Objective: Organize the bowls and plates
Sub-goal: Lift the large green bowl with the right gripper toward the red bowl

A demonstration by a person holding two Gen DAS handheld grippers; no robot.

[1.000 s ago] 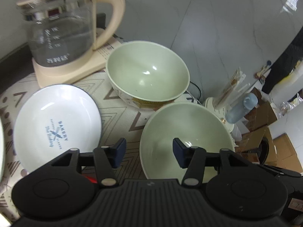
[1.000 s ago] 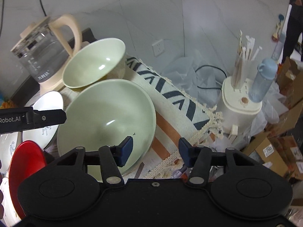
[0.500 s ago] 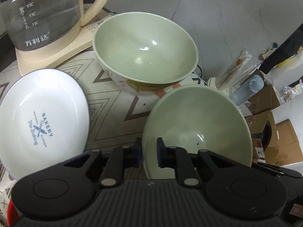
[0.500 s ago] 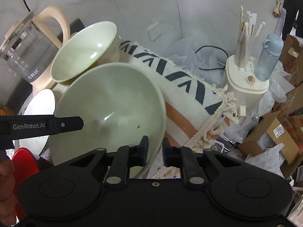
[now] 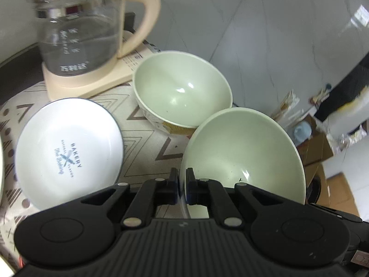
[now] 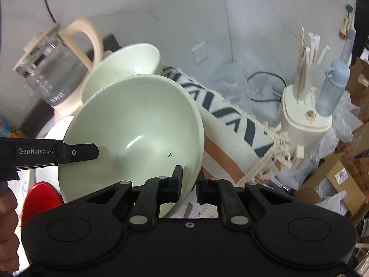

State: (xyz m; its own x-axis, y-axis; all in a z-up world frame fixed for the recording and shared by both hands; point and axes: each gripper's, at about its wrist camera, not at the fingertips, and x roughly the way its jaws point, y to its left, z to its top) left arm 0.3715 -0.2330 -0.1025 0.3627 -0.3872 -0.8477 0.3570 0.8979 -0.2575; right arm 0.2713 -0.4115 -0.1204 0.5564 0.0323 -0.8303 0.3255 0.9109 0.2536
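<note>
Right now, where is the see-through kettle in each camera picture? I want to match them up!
Left wrist view: the glass kettle sits at the top left, behind the white plate.
Right wrist view: the glass kettle is at the upper left, tilted in the picture, behind the two green bowls.
Shared landmark: the near green bowl, gripped on its rim by the left gripper and the right gripper.

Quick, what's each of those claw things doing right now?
Left gripper: closed on the near green bowl's rim.
Right gripper: closed on the same bowl's opposite rim.
</note>
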